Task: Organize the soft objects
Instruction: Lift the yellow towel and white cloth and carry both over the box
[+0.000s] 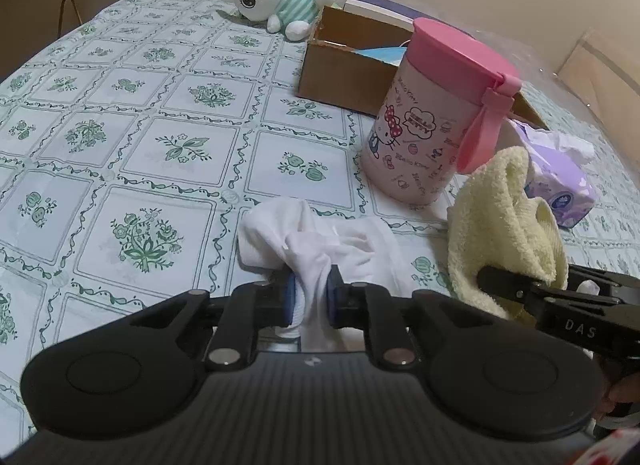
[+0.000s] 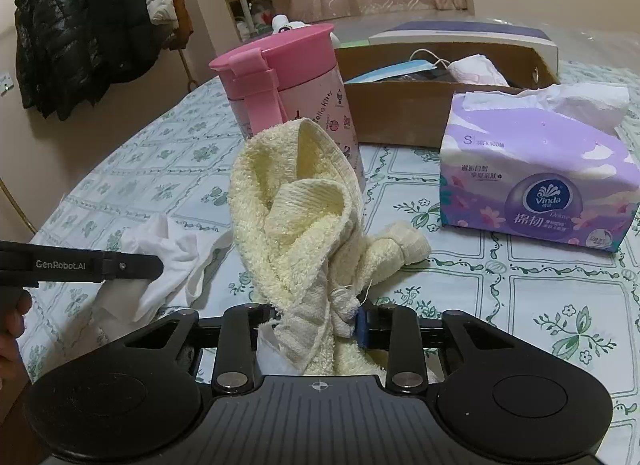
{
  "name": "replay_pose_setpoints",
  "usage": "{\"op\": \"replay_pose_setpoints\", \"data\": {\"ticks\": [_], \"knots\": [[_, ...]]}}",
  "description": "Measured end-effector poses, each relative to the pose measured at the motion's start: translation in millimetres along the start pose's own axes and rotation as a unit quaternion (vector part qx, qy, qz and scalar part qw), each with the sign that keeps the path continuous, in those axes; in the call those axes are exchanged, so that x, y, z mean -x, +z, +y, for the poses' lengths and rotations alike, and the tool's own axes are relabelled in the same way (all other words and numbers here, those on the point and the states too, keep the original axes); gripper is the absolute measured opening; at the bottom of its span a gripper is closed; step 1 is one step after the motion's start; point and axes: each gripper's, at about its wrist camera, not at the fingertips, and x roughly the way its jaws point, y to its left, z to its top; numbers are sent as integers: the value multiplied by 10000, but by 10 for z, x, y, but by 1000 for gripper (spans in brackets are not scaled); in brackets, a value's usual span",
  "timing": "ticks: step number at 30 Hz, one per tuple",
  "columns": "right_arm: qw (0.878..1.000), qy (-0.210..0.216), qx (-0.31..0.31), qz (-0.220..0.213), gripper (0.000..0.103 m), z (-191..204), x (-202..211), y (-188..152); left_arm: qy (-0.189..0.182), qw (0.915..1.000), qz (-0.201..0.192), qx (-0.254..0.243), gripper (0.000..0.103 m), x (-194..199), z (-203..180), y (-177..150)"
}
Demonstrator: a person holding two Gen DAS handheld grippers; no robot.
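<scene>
Pinching white cloth (image 1: 316,249) left gripper (image 1: 312,301); right gripper (image 2: 316,321) clamps yellow towel (image 2: 292,201).

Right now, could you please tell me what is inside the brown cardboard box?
In the cardboard box lie a blue face mask with its ear loop and a white folded cloth. The front wall and the pink canister hide the rest of the box floor.

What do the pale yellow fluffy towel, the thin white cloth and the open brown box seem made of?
Pale yellow fluffy towel: probably cotton terry, looped matte pile. Thin white cloth: smooth light fabric, fine creases. Open brown box: likely cardboard, dull and stiff.
</scene>
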Motion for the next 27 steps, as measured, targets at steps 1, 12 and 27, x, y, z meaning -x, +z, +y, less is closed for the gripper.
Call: {"op": "replay_pose_setpoints", "data": {"ticks": [1, 12, 27], "knots": [[10000, -2, 5, 7, 32, 3, 5, 1, 1, 10000, 5, -4, 13, 9, -1, 0], [10000, 42, 3, 63, 30, 34, 109, -22, 38, 9999, -62, -134, 12, 170, -42, -12], [9999, 91, 81, 0, 29, 0, 541, -38, 112, 9982, -466, -356, 12, 582, -15, 92]]}}
